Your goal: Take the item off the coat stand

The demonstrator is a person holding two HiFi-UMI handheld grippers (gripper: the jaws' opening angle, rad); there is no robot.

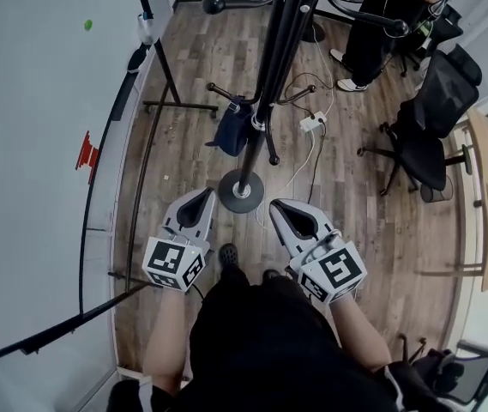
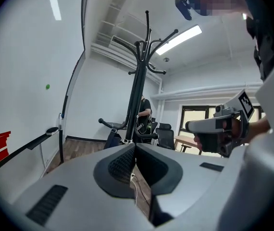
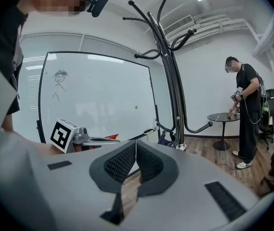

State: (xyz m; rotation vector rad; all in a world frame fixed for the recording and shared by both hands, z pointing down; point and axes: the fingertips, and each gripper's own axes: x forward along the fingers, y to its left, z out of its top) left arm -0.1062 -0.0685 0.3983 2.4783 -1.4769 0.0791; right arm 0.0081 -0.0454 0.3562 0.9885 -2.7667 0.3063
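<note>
Head view puts the blue bag (image 1: 233, 129) at one o'clock from my left gripper (image 1: 202, 197) (the nearer); it and my right gripper (image 1: 281, 206) are clenched, empty.

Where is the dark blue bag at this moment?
Head view, centre: the dark blue bag hangs from a low hook on the left of the coat stand, beyond its round base.

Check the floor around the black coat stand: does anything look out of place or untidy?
A white power strip lies on the wooden floor just beside the black metal coat stand. Its loose cables trail past the round base, a likely trip hazard. The dark blue bag hangs normally on a low hook.
</note>
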